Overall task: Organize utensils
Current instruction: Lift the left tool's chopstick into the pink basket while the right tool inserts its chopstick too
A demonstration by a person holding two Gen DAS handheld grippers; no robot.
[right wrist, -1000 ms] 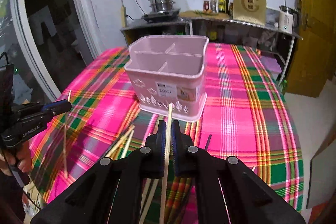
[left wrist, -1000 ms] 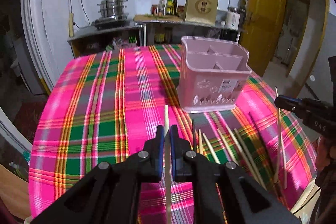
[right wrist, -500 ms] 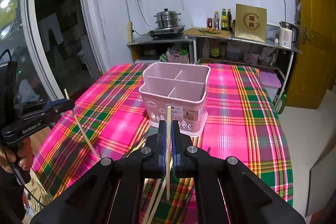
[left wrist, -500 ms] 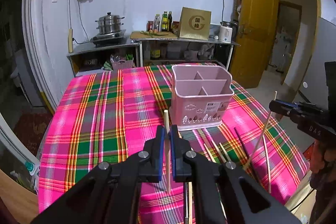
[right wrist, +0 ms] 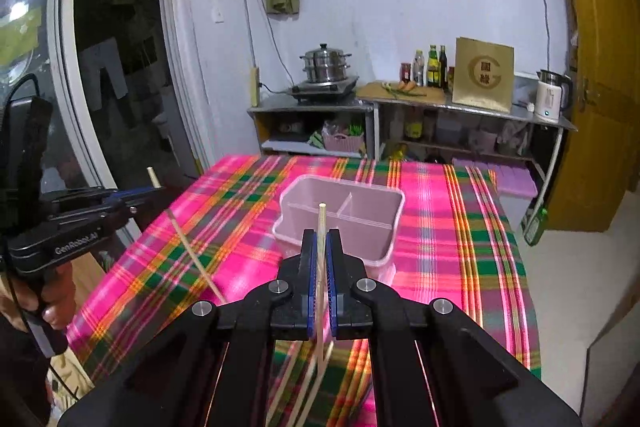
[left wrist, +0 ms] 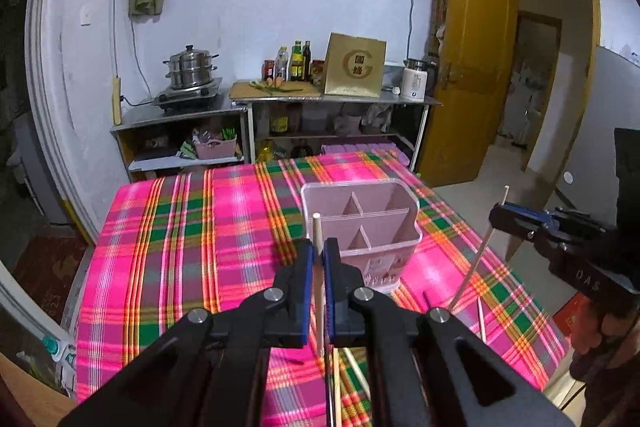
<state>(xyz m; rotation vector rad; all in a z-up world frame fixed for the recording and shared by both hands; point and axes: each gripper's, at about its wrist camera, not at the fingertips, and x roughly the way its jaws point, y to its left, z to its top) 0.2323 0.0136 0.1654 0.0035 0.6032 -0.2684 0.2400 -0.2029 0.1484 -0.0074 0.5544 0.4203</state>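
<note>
A kitchen with pale walls and a yellow door lies beyond the fingers, and below them spreads the counter [left wrist: 168,227] under its pink plaid cloth. Ahead of both pairs of fingers stands the pink utensil caddy [left wrist: 362,223], divided into compartments that look empty.

The left gripper [left wrist: 319,259] is clenched on a wooden chopstick [left wrist: 318,291], which runs nearly upright between the fingers, its top clear above them and its lower end hanging below. The right gripper [right wrist: 320,259] likewise grips its own chopstick [right wrist: 321,223], pinched mid-length. From the left view the right chopstick [left wrist: 478,255] hangs at a slant, and from the right view the left one [right wrist: 192,251] slants too. More loose chopsticks [left wrist: 352,363] lie on the cloth under and behind the fingers, well short of the caddy.

My judgement of the risks: each stick is held at a single narrow pinch, so it may pivot or slide when tilted for insertion. A slanted tip could catch the caddy's rim or a divider and push the light caddy across the cloth, or tip it. With both grippers converging on one opening, the sticks may also knock each other.
</note>
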